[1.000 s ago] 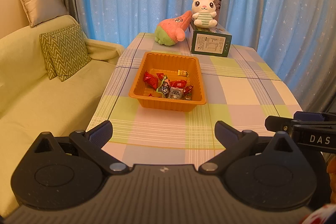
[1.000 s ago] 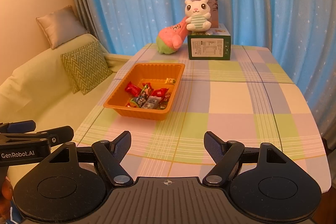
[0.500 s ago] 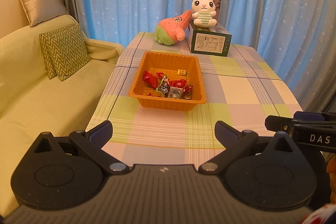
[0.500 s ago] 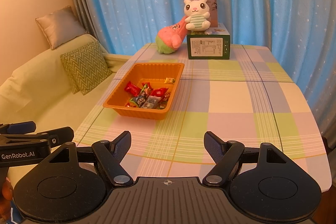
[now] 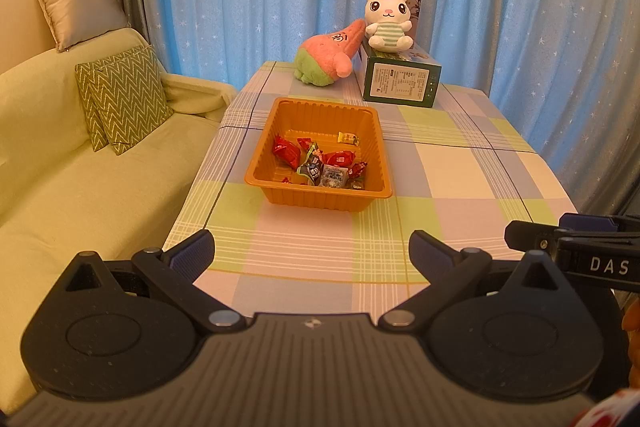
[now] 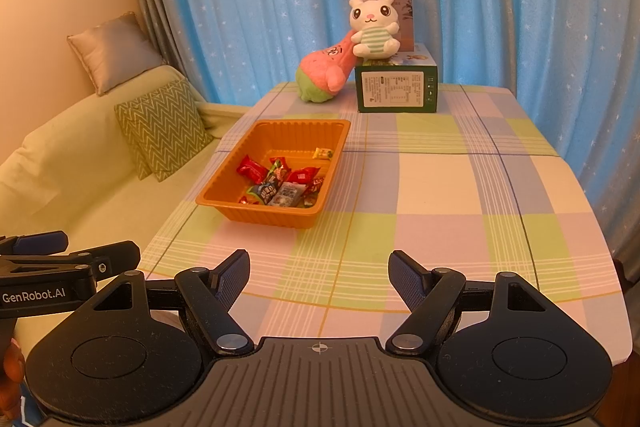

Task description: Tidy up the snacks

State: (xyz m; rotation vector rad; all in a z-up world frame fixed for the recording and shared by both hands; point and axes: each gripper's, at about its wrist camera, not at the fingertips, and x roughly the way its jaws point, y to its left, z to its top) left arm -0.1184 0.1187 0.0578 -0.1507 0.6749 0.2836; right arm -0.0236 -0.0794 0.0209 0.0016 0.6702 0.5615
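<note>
- Left gripper hangs over the near end of the table, jaws spread wide, holding nothing.
- Right gripper beside it, equally wide and empty-handed.
- Snacks lie heaped in the orange tray, mid-table, well ahead of both.

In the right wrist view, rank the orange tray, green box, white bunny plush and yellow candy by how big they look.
1. orange tray, though it is nearer the camera
2. green box
3. white bunny plush
4. yellow candy, clearly smallest
</note>
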